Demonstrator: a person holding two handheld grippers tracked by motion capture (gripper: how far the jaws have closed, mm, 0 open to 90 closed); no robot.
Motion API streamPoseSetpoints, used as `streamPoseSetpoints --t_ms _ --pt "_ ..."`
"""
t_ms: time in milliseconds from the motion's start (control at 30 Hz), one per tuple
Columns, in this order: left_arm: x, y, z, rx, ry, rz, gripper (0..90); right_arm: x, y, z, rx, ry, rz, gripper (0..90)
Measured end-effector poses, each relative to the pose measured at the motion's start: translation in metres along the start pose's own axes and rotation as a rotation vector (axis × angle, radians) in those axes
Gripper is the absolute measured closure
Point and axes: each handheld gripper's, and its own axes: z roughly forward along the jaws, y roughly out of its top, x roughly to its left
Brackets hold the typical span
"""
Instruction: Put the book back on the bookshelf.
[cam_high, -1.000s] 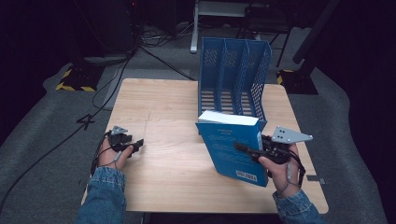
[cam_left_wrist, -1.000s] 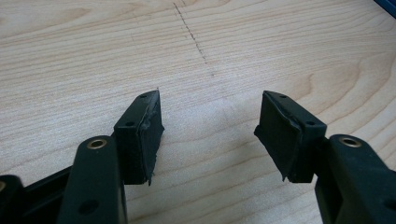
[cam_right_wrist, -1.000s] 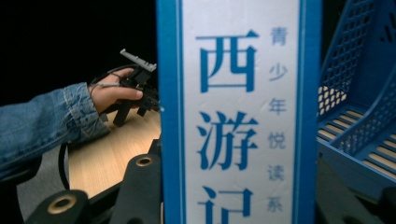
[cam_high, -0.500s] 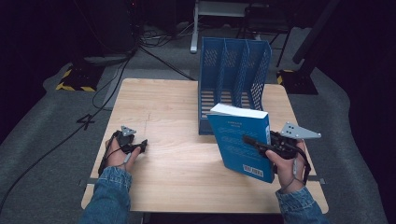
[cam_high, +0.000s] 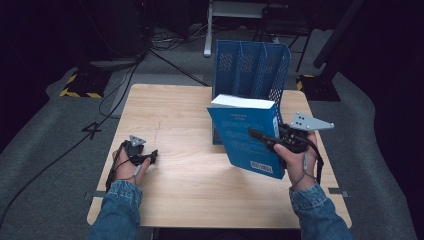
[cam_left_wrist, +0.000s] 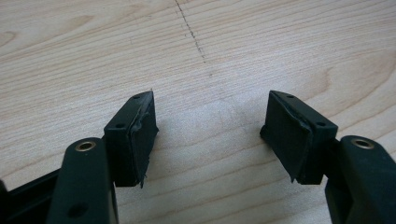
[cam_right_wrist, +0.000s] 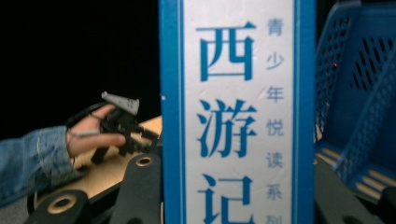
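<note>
A wooden table (cam_high: 190, 190) was shown, with a blue file rack (cam_high: 252, 75) at 12 o'clock. A blue book (cam_high: 240, 137) was held upright before the rack, long axis near vertical, page edges uppermost, clamped by the right gripper (cam_high: 260, 136). It had been brought nearer the rack than half a second earlier. The left gripper (cam_left_wrist: 208, 133) was rested at 8 o'clock, jaws spread.

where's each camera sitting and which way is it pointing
High view: above the person's side, looking forward and down at the table, blue book, file rack, both forearms.
Left gripper view: on the left gripper, facing down at bare wood between open jaws.
Right gripper view: on the right gripper, facing the book's spine.
Shared: the high and right gripper views both show the left hand.
</note>
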Motion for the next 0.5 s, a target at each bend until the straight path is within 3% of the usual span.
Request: streamPoseSetpoints --t_ms 267,500 --pt "-0.001 -0.001 -0.002 0.003 0.004 -0.006 34.8 -0.007 0.029 0.02 -0.038 0.019 -0.013 62.2" --pt "-0.002 -0.002 -0.002 0.003 0.001 -0.009 34.8 -0.017 0.049 0.033 -0.089 0.01 0.011 62.3"
